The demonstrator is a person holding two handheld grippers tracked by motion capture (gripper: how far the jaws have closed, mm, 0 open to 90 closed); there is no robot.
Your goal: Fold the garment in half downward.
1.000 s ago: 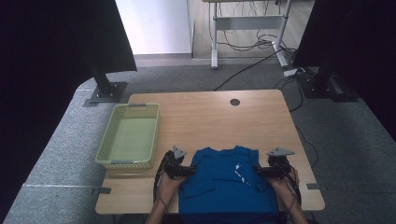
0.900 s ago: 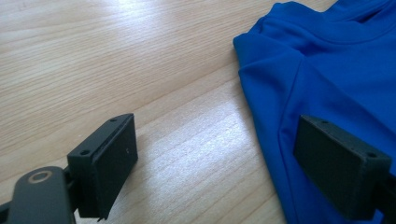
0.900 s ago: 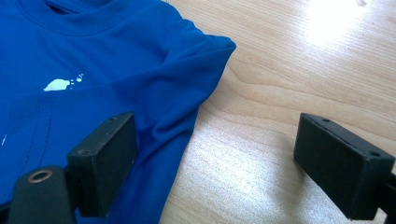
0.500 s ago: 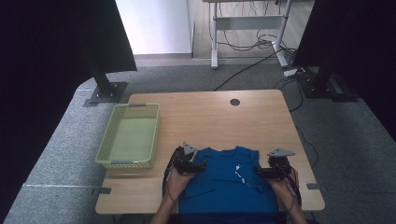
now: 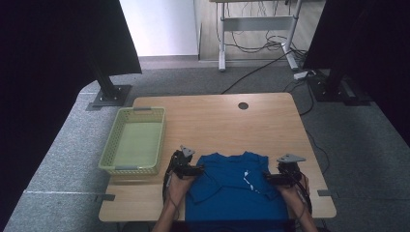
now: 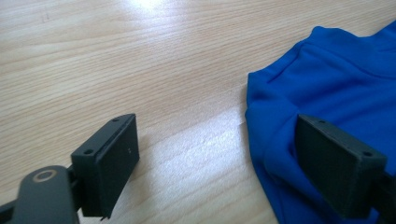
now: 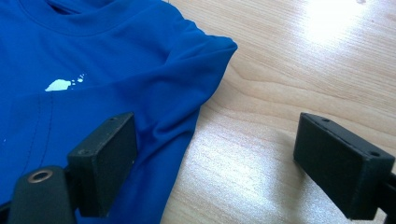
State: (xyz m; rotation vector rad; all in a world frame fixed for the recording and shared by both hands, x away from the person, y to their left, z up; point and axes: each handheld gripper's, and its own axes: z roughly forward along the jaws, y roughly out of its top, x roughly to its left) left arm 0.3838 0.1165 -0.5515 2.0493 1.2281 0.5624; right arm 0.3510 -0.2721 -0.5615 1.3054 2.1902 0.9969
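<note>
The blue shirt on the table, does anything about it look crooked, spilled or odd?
Slightly untidy, not damaged. The blue shirt lies at the near edge of the table with both sleeves folded in over its body, and its lower part hangs off the table edge. The white marks look like a print, not a spill. The green basket sits straight.

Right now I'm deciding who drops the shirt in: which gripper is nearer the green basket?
Left. The left gripper sits just right of the green basket; the right gripper is across the blue shirt.
</note>
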